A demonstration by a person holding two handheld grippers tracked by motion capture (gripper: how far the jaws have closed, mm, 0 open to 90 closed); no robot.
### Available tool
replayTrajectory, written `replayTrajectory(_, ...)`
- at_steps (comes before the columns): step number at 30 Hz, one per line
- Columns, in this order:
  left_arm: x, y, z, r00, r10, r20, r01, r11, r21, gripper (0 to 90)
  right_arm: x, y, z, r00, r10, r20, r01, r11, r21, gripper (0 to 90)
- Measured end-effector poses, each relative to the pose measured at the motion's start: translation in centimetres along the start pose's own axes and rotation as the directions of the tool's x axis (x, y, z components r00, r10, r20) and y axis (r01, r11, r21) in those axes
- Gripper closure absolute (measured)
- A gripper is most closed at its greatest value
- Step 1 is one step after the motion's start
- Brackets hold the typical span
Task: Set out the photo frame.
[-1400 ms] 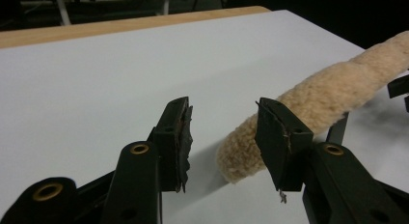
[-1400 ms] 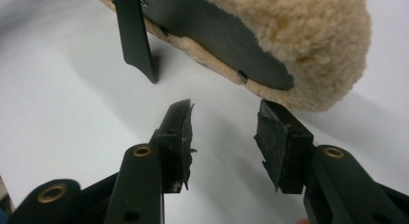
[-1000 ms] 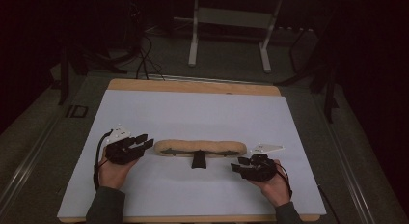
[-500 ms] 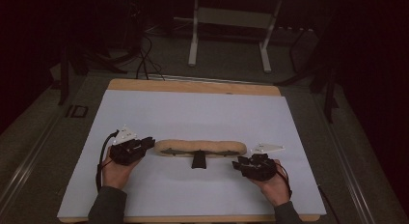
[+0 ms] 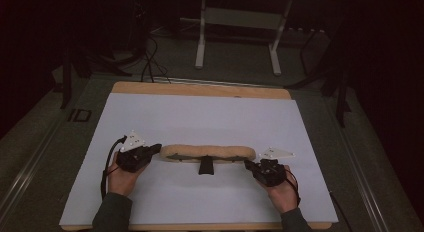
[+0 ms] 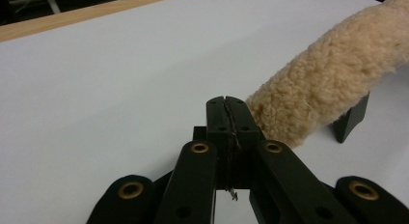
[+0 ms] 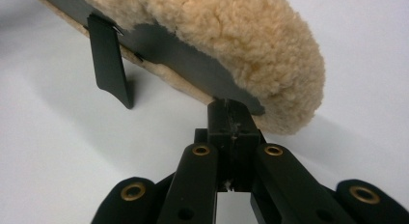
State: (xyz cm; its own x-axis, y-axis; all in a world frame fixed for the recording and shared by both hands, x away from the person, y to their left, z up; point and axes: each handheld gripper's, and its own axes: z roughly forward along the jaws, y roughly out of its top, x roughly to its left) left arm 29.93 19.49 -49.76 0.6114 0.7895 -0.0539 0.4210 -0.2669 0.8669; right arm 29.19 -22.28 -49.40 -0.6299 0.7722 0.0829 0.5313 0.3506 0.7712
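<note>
**Both grippers closing at the ends of the fleece pad**

A long, cream-coloured fleece pad (image 5: 207,152) is lying across the white sheet (image 5: 200,117) covering the counter, roughly midway between its left and right edges and nearer the person's edge than the far one. A short black strap (image 5: 205,165) is hanging from its dark underside toward the near edge.

The left gripper (image 5: 156,149) is sitting at the pad's left end, held in the person's left hand (image 5: 122,173). In the left gripper view its fingers (image 6: 218,119) have just been closing and are now pressing flat against each other, with the woolly end of the pad (image 6: 333,79) lying just beside them, not between them.

The right gripper (image 5: 248,164) is sitting at the pad's right end, in the right hand (image 5: 282,191). Its fingers (image 7: 232,121) have also just been closing and are standing together, their tips reaching up to the dark lower edge of the pad (image 7: 231,35); I cannot tell whether any of that edge is being pinched.
</note>
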Motion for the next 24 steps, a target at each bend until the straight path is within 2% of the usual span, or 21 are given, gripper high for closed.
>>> replayTrajectory(7,0.0,-0.1,0.1,1.0,0.001,-0.006,-0.001,1.0,-0.002,90.0,-0.1,0.2,0.4,0.9998,0.016,0.009,-0.016,0.9998,-0.01,89.9)
replayTrajectory(24,-0.3,-0.4,0.1,0.9999,0.014,-0.003,-0.014,0.9999,0.003,90.0,0.2,0.5,1.2,0.9995,0.015,0.027,-0.015,0.9999,-0.006,89.9)
